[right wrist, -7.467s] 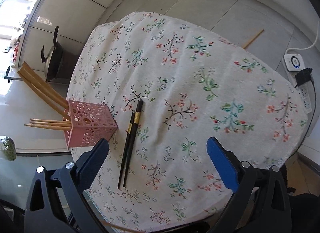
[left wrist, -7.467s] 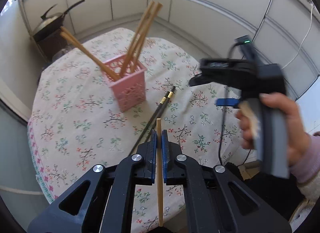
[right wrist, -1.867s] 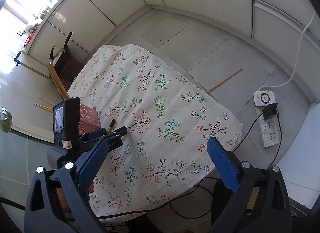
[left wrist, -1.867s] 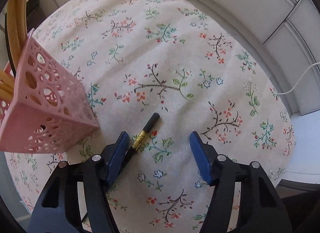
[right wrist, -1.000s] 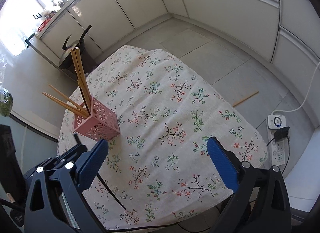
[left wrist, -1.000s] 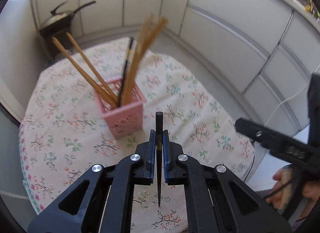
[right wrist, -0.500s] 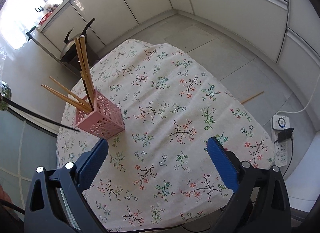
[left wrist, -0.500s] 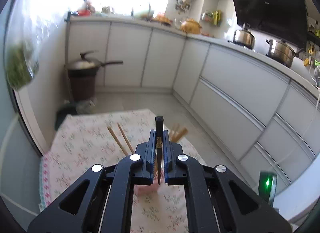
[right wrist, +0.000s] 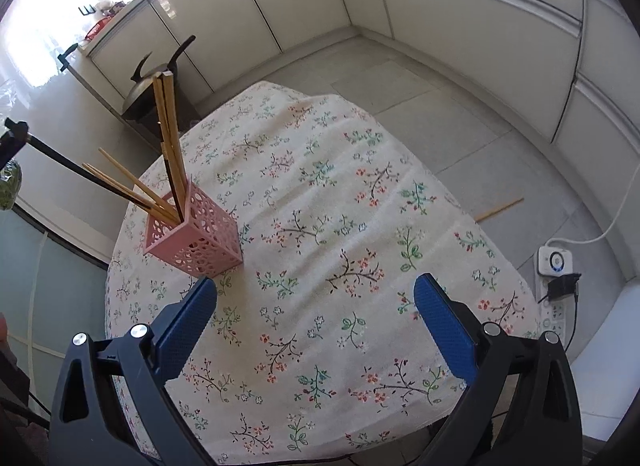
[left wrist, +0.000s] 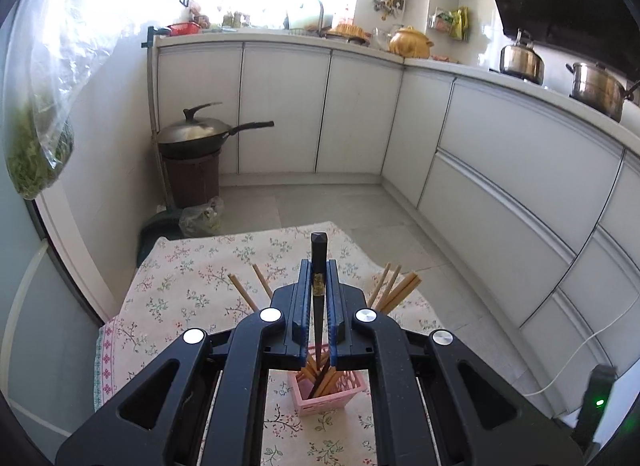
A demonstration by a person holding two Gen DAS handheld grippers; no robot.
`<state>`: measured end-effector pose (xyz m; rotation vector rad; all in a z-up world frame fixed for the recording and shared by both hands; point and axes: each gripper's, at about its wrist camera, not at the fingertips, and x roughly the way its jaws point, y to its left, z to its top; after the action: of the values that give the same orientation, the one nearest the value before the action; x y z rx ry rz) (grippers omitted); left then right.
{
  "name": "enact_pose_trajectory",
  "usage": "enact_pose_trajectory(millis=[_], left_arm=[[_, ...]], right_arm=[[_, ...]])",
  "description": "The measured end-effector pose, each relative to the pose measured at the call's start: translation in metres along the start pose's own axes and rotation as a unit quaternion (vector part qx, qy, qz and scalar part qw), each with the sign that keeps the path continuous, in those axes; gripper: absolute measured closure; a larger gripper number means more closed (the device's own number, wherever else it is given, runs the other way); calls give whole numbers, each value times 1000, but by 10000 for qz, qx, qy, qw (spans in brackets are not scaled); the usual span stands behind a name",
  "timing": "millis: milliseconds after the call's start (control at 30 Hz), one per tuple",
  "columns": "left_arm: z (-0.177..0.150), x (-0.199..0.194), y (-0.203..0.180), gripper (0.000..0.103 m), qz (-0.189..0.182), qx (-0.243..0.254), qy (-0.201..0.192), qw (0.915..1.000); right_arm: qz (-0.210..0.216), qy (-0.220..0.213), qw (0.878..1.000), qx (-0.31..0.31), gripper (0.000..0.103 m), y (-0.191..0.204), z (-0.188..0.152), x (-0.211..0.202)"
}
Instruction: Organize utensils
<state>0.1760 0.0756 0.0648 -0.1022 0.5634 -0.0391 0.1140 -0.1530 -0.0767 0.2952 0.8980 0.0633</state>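
Left gripper: jaws drawn together and clamped on a slim black chopstick with a gold band, held upright between the blue pads. The stick's square top stands above the fingertips; its lower end reaches down toward the pink perforated plastic utensil basket, which sits directly beneath the gripper. Whether the tip has entered the basket cannot be confirmed from the left wrist view; in the right wrist view the same black stick slants in from the left edge toward the basket, its tip hidden behind the wooden sticks.

Right gripper: jaws wide apart, nothing between them, hovering above the floral tablecloth to the right of the basket and well apart from it.

Basket contents: several light wooden chopsticks leaning out in two fans, plus one dark stick among them.

Beyond the basket, a lidded dark wok rests on a brown bin. One stray wooden chopstick lies on the grey floor tiles, far right of the basket, off the table.
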Motion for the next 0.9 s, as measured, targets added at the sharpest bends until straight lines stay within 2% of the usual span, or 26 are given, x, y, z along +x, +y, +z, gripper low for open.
enact_pose_trajectory(millis=[67,100,167,200,233,267,333,500,633,767,900], left_arm=[[-6,8,0,94,78,35,128,9999],[-9,12,-1,89,95,52,210,9997],[-14,13,0,76,130,58,266,9995],[-15,11,0,66,181,72,218,9996],[-16,7,0,56,225,79,117,9996],[-16,0,0,51,240,73,-14,9997],[-18,-9,-3,34,281,65,-184,9994],[-25,-26,-16,22,539,272,-528,9968],[-28,-35,-24,8,830,399,-808,9925],[-30,-40,-28,7,1017,436,-974,9891],[-35,-47,-29,7,962,249,-1067,9893]], right_arm=[[-7,-249,9996,-131,7,6,6,-8],[-35,-418,9989,-194,7,10,10,-12],[-40,-613,9978,-251,7,14,16,-19],[-13,-709,9972,-248,7,16,20,-23],[13,-772,9967,-236,7,17,23,-26],[46,-836,9962,-223,7,19,27,-29],[95,-972,9950,-209,7,23,33,-35],[100,-1441,9891,-273,7,36,51,-54],[-55,-1761,9840,-271,7,39,58,-65],[-242,-1810,9829,-225,7,35,57,-65],[-440,-1841,9818,-177,7,30,57,-66]])
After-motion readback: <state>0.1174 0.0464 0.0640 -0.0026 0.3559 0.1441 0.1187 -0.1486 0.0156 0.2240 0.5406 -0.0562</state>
